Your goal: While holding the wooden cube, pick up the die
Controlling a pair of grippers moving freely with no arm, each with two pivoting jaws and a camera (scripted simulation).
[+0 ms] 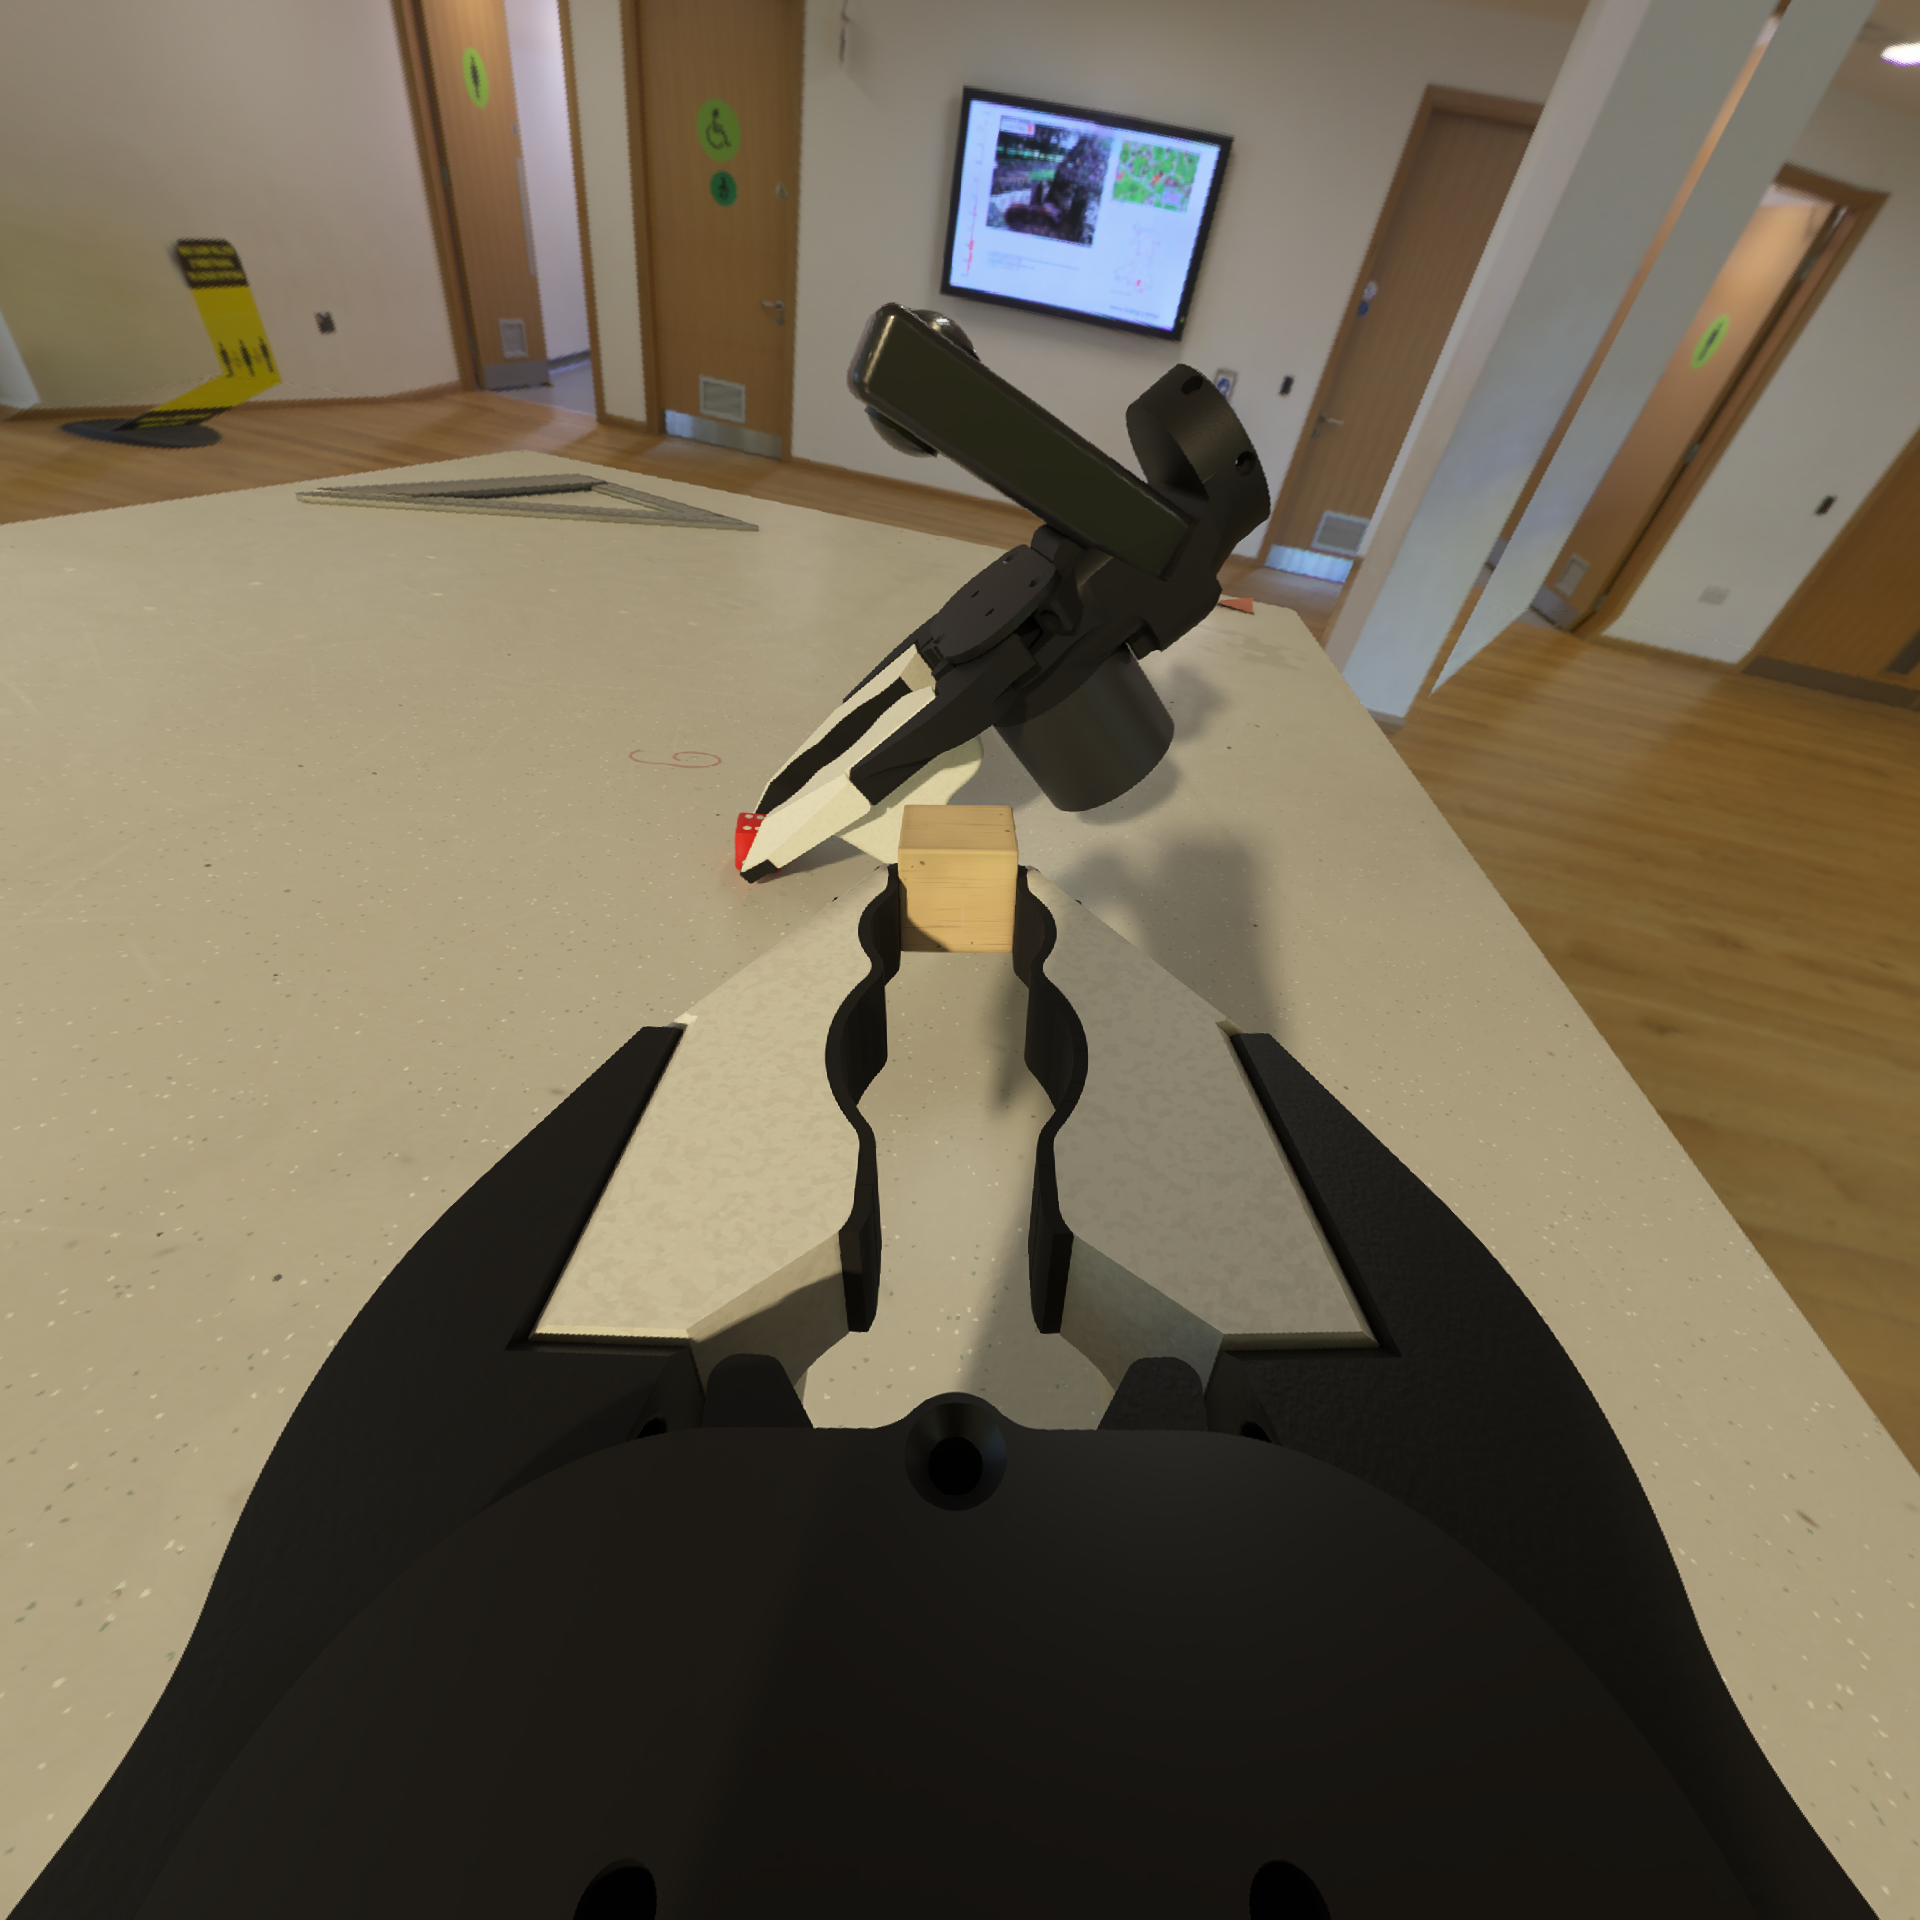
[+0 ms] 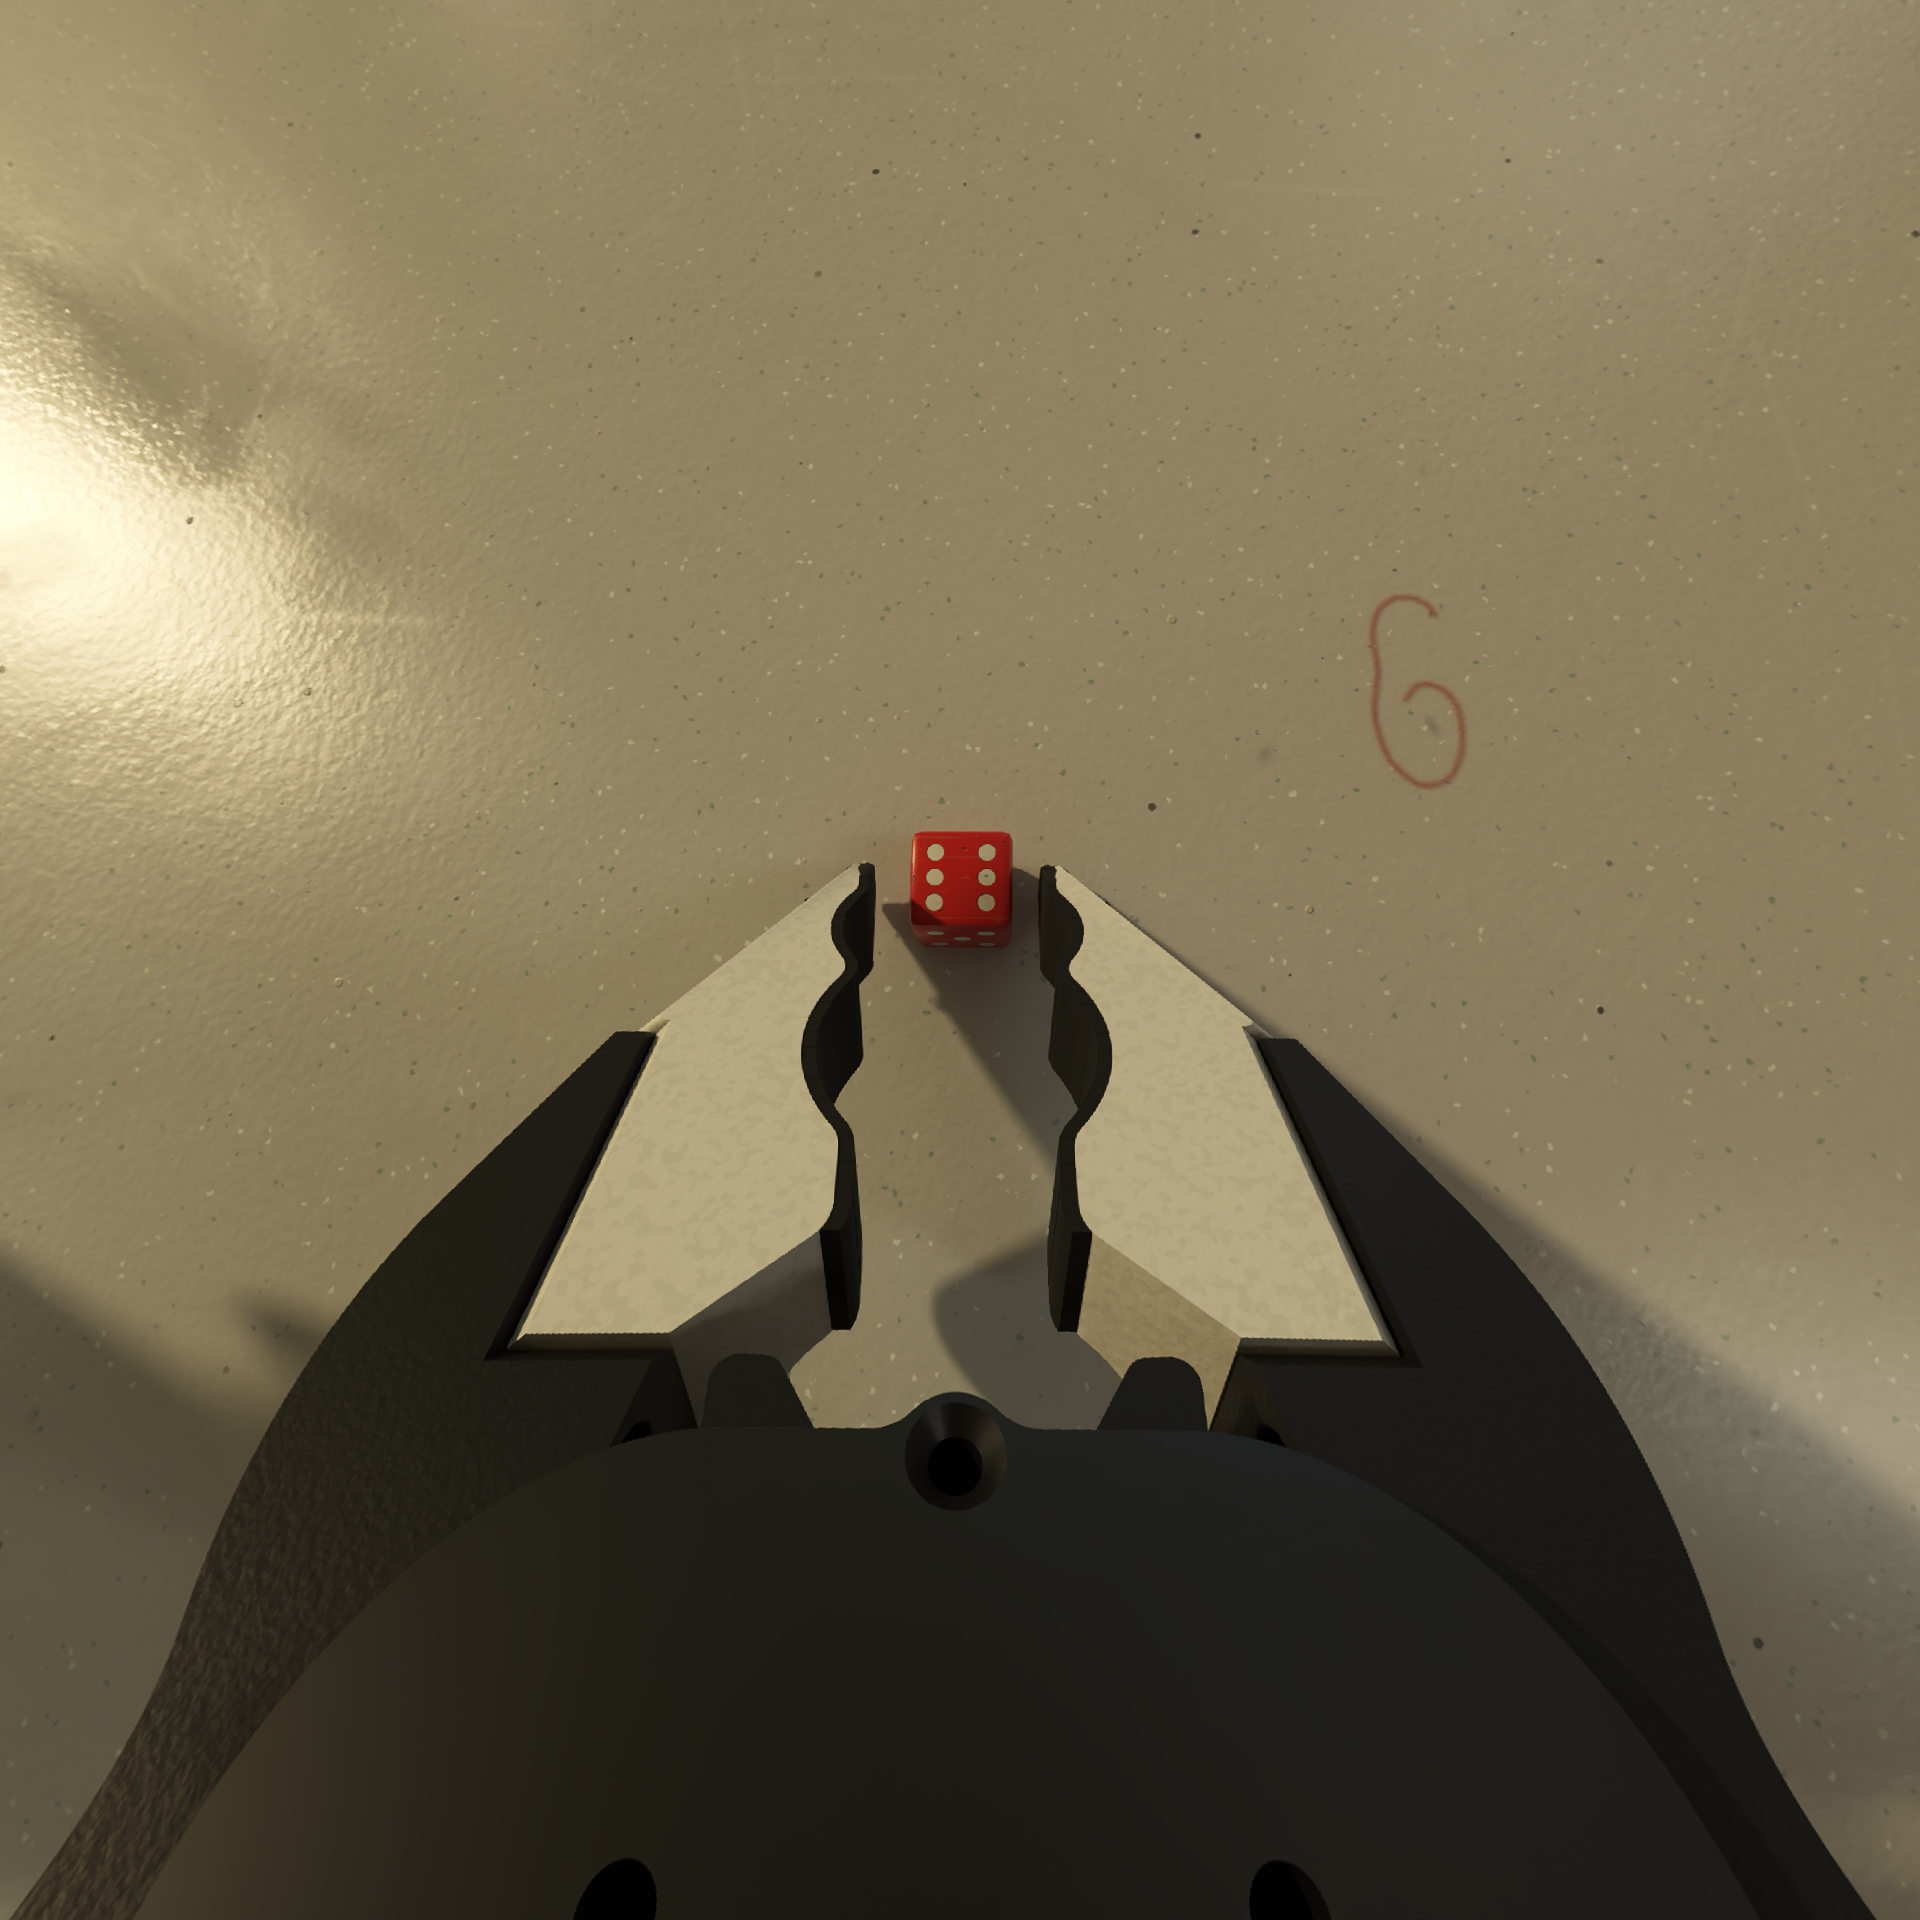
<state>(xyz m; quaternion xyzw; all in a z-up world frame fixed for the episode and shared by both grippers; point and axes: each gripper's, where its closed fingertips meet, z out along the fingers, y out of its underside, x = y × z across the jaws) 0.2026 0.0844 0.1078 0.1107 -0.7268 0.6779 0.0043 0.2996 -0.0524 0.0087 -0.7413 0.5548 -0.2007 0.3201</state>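
My left gripper [image 1: 956,883] is shut on a pale wooden cube [image 1: 956,878], held between its fingertips just above the table. A small red die [image 2: 961,886] with white pips rests on the beige table [image 2: 623,416]. My right gripper [image 2: 956,883] is open, tilted steeply down, its fingertips on either side of the die with small gaps on both sides. In the left wrist view the right gripper [image 1: 764,857] points down at the table just beyond and left of the cube, and the die [image 1: 745,837] shows as a red sliver behind its fingertips.
A grey metal triangle [image 1: 530,497] lies flat at the far left of the table. A red handwritten mark [image 2: 1418,691] is on the table right of the die. The table's right edge [image 1: 1538,997] drops to a wooden floor.
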